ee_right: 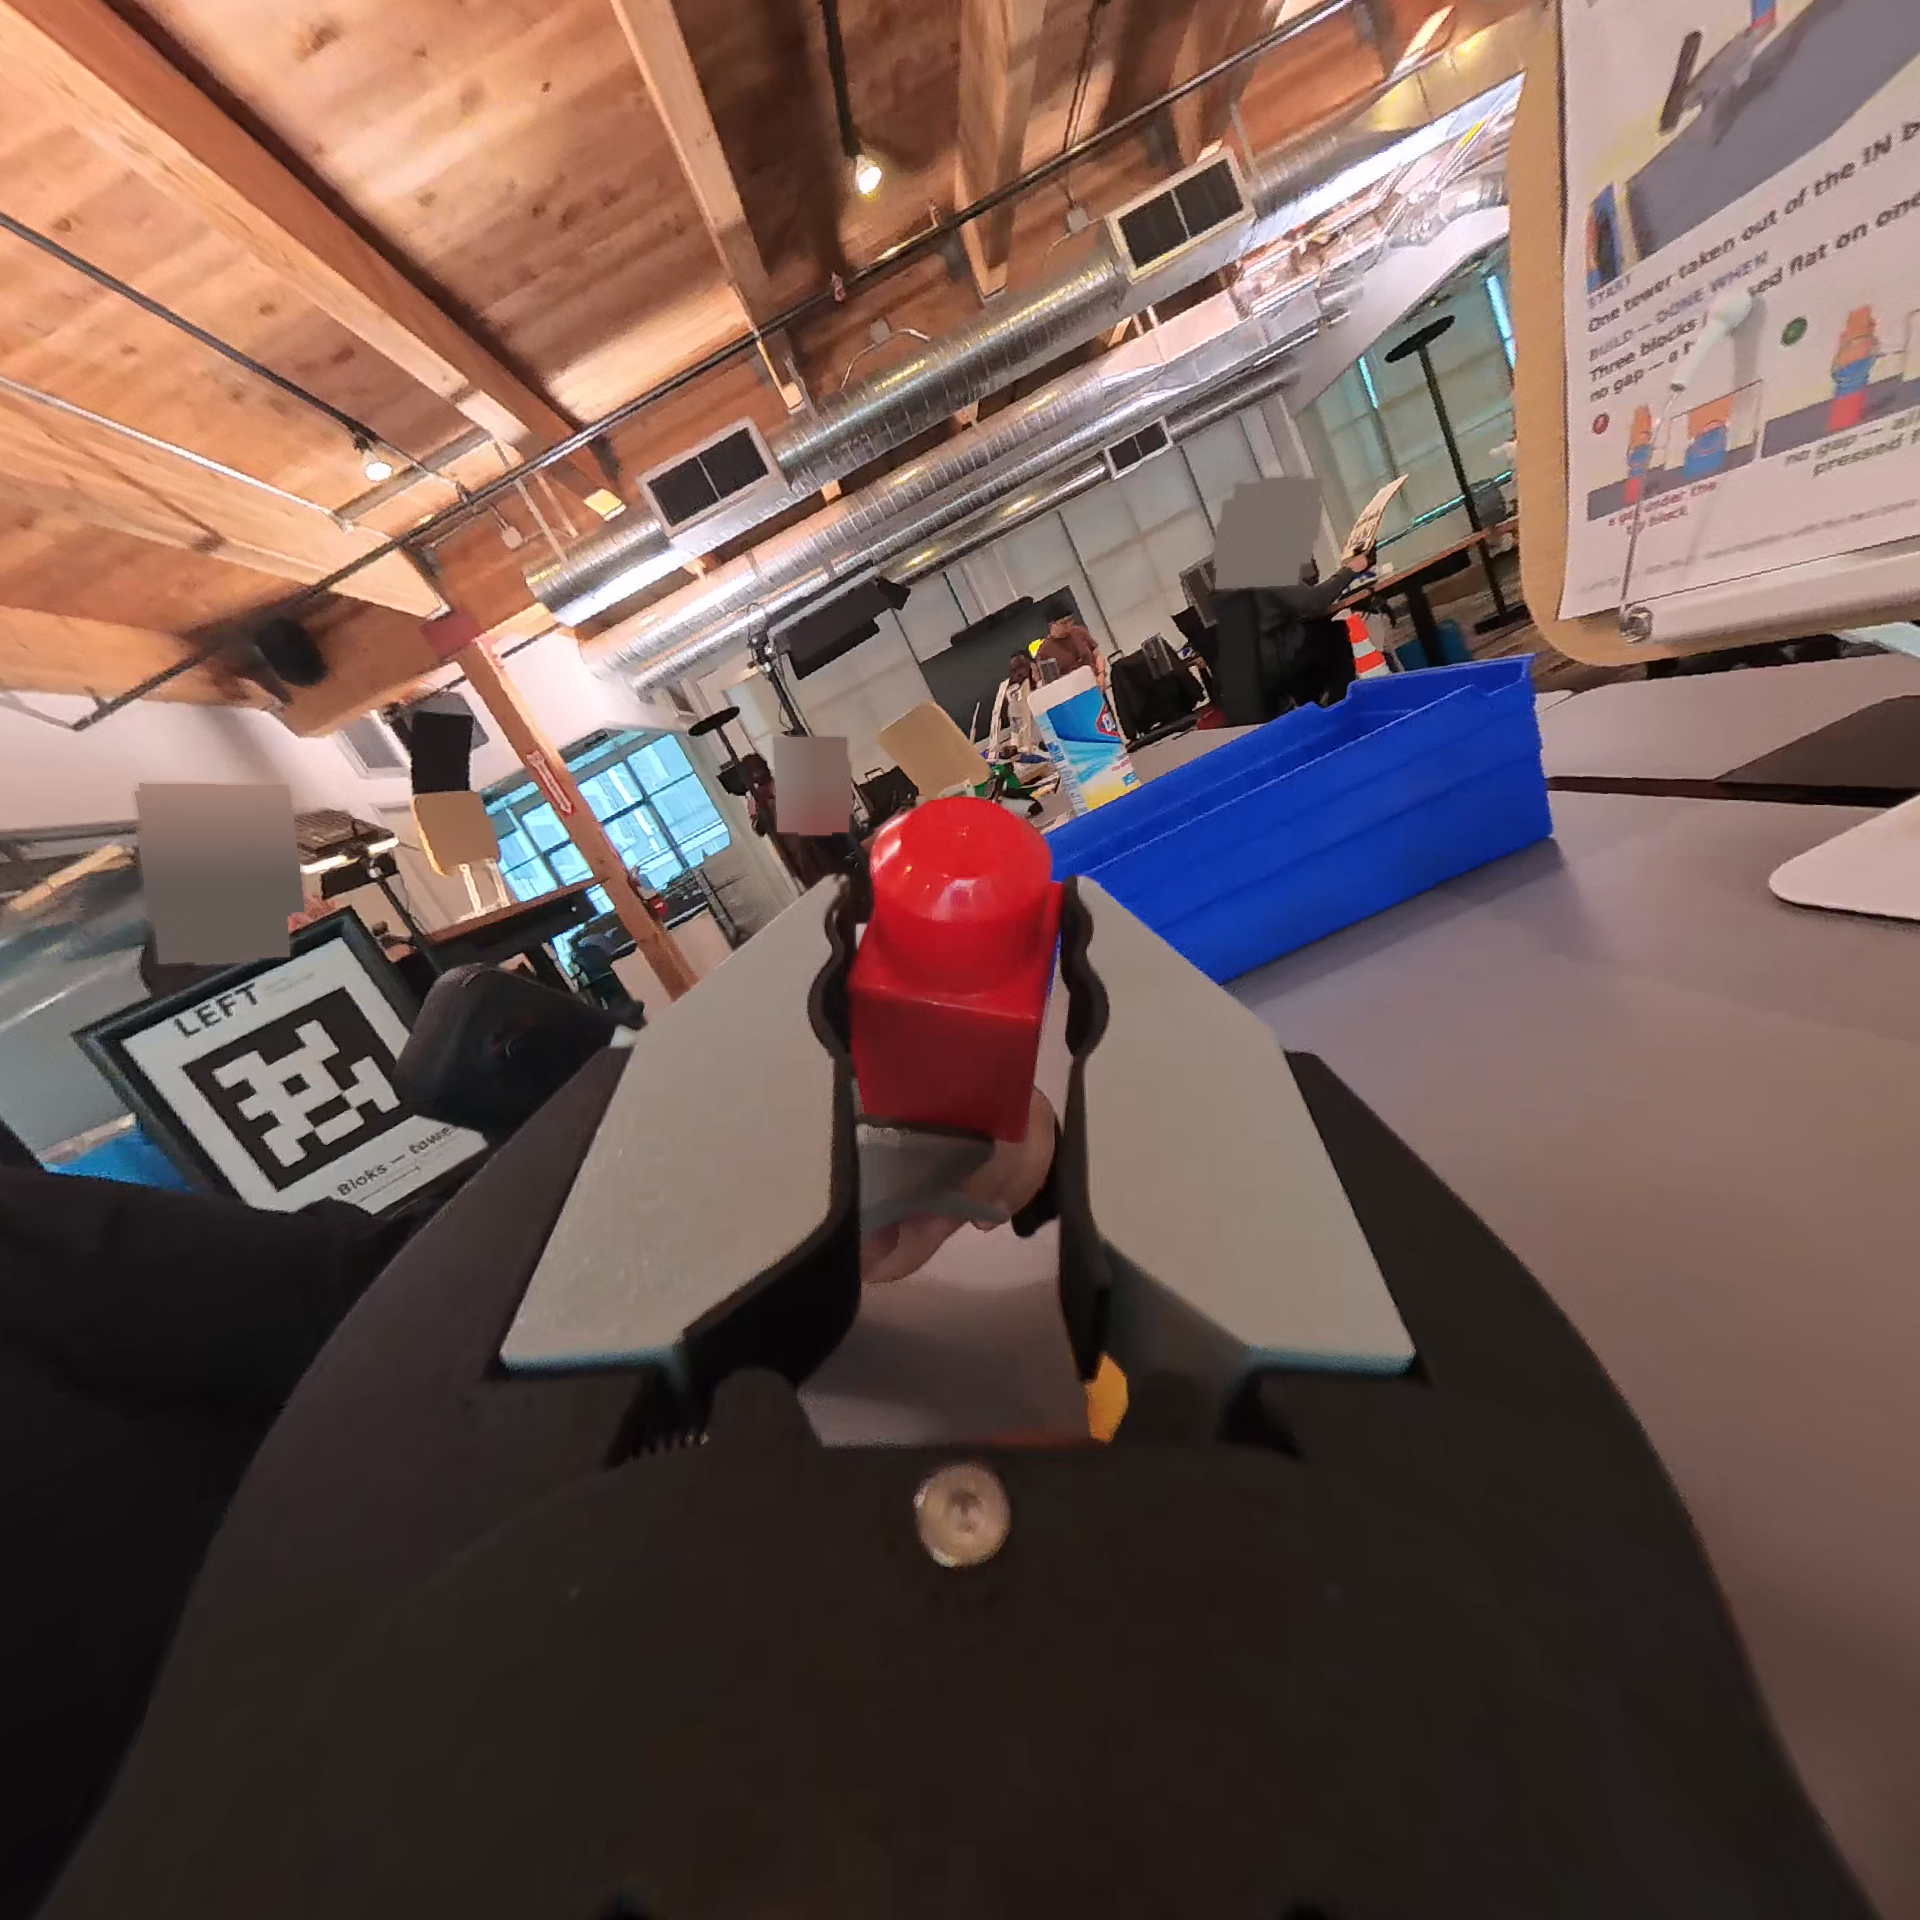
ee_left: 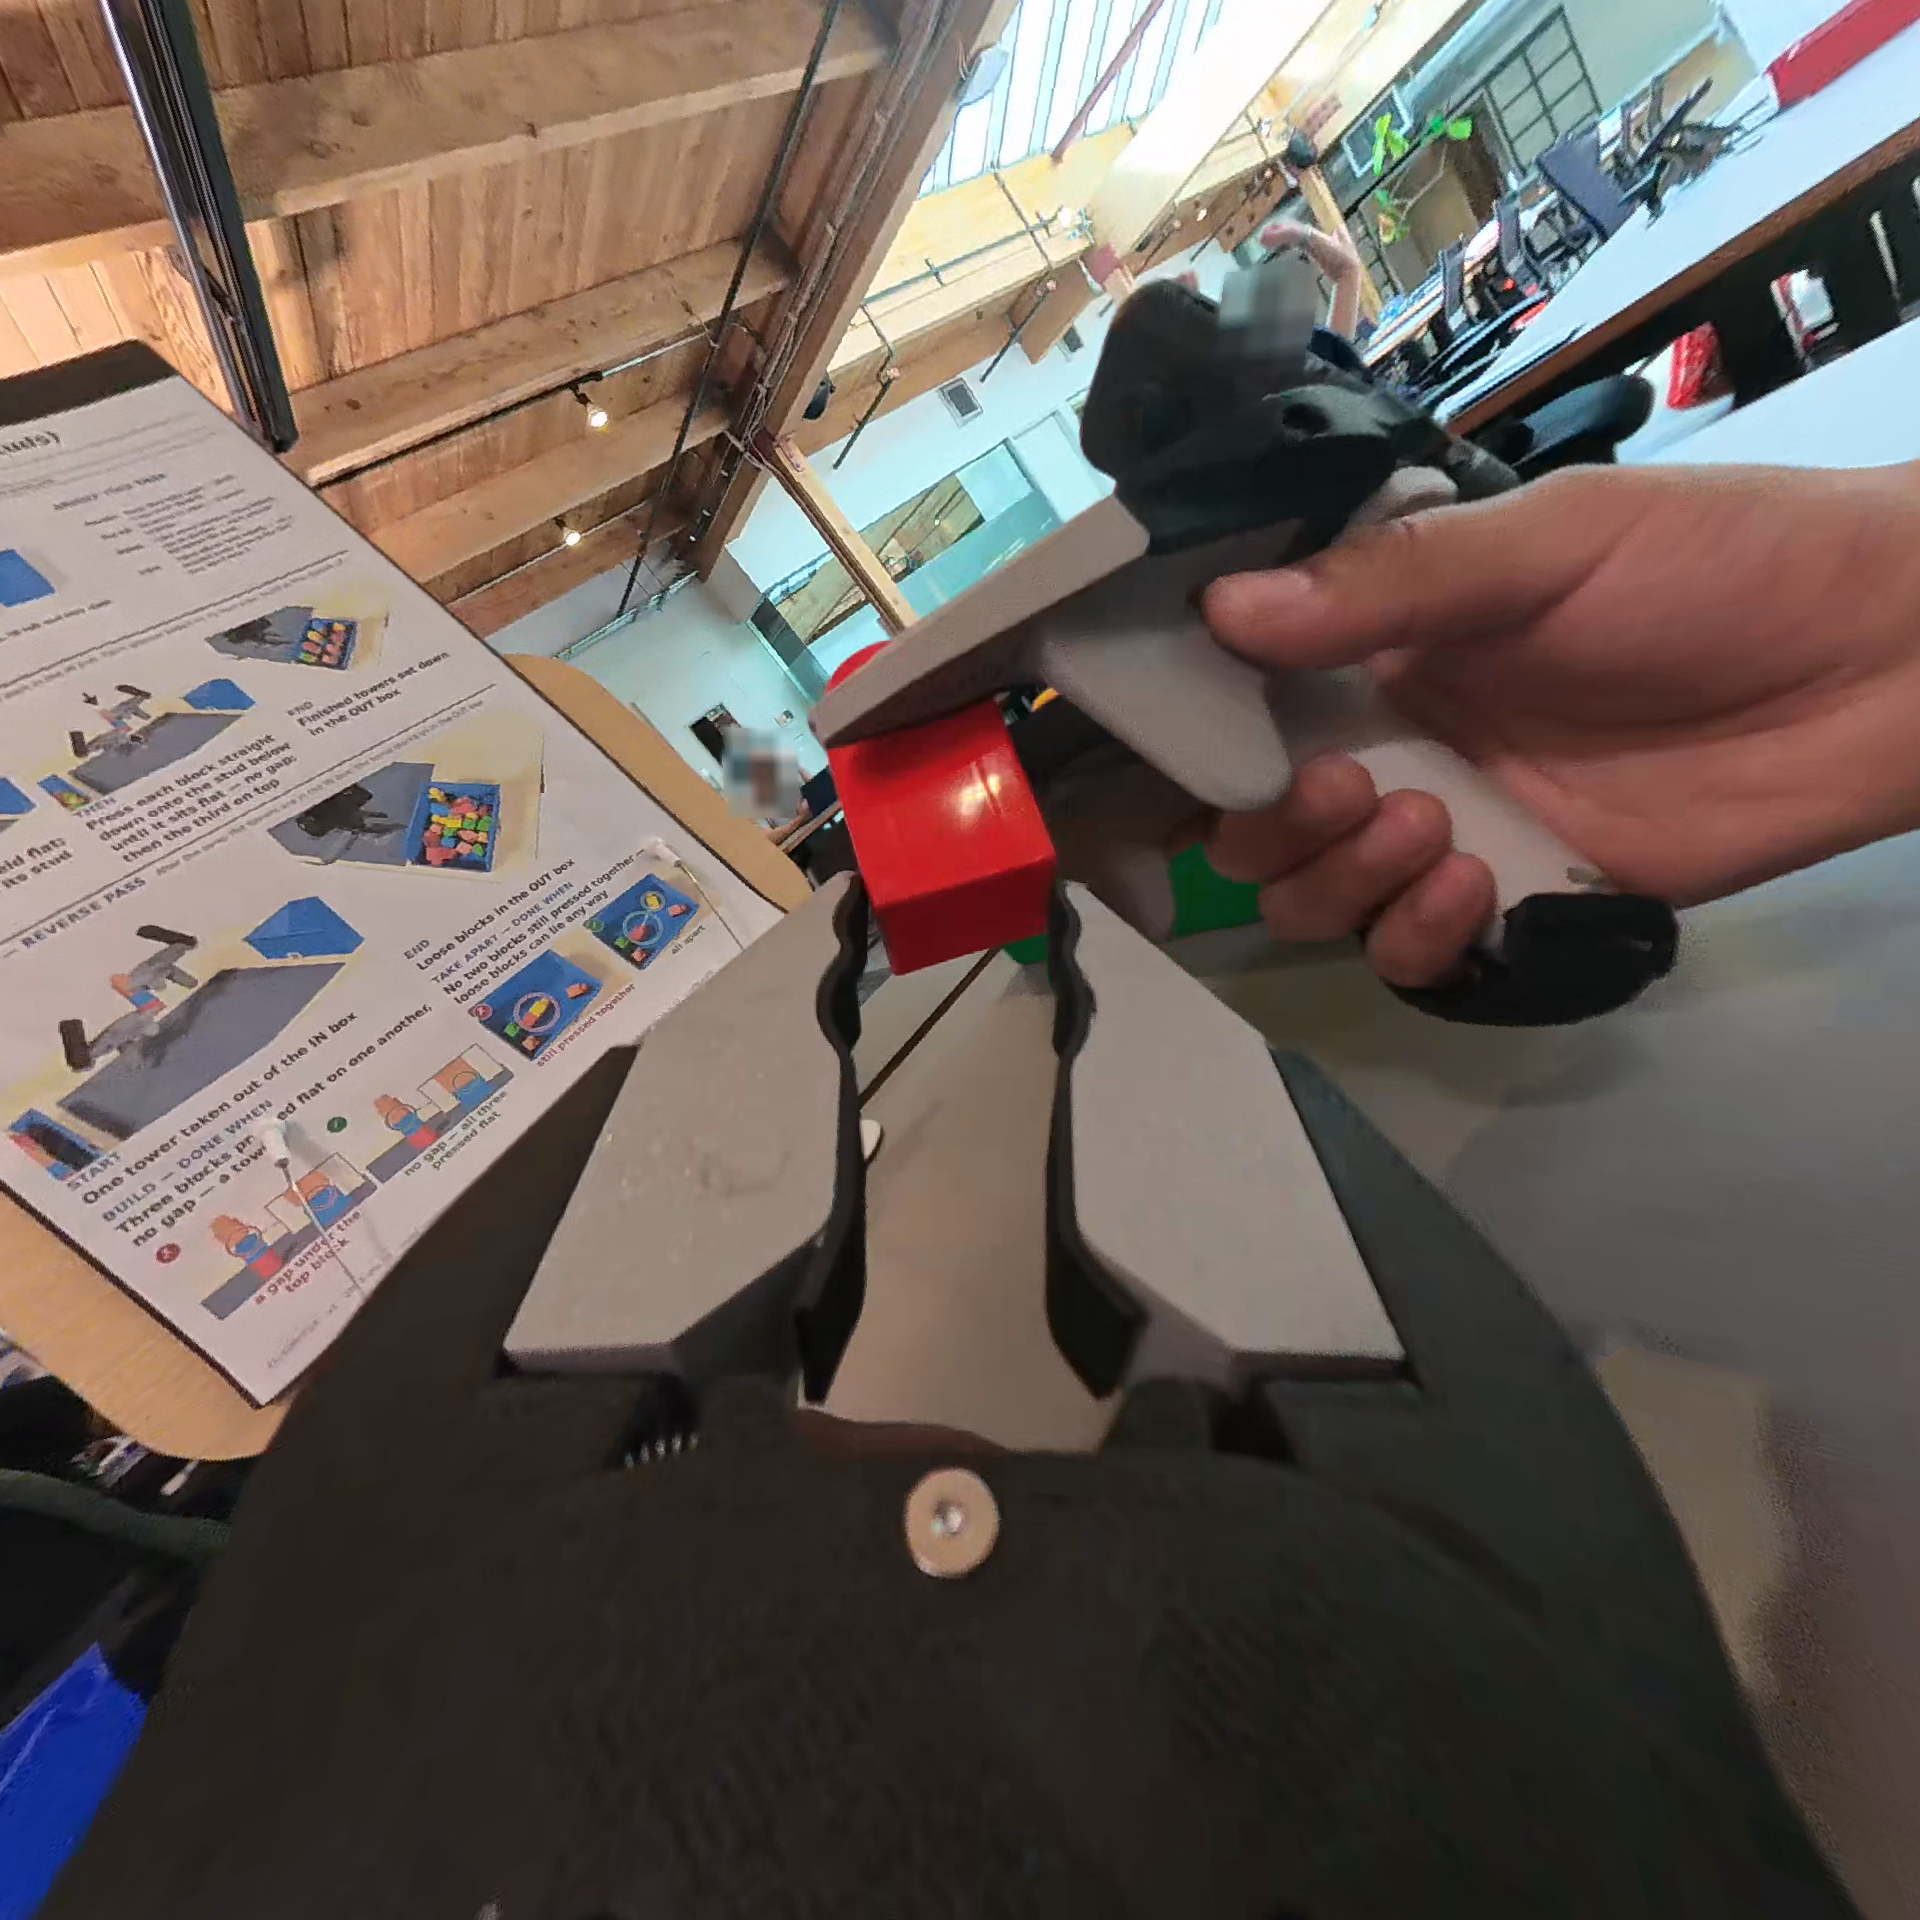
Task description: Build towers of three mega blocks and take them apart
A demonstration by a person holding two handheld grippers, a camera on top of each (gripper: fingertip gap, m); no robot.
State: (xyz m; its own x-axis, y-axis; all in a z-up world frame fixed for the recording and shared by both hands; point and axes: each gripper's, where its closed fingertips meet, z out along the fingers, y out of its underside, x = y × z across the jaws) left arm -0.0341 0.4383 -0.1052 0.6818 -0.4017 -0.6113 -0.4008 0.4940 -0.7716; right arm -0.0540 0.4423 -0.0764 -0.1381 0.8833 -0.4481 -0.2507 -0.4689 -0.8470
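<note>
Holding the red block (ee_right: 951, 997) between both grippers, near the blue bin (ee_right: 1340, 821), we are gripping it with the left gripper (ee_left: 956, 925) and the right gripper (ee_right: 951, 977) so it can't drop.

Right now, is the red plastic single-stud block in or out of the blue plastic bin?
Out: the red block sits between the right gripper's fingers; the blue bin stands apart behind it.

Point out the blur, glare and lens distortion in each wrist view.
Left wrist view: the hand and the right tool it holds are motion-smeared; the red block carries a small glare streak; bright windows wash out. Right wrist view: a soft highlight sits on the block's stud; ceiling beams bow from the wide lens; the blue bin is fairly sharp.
</note>
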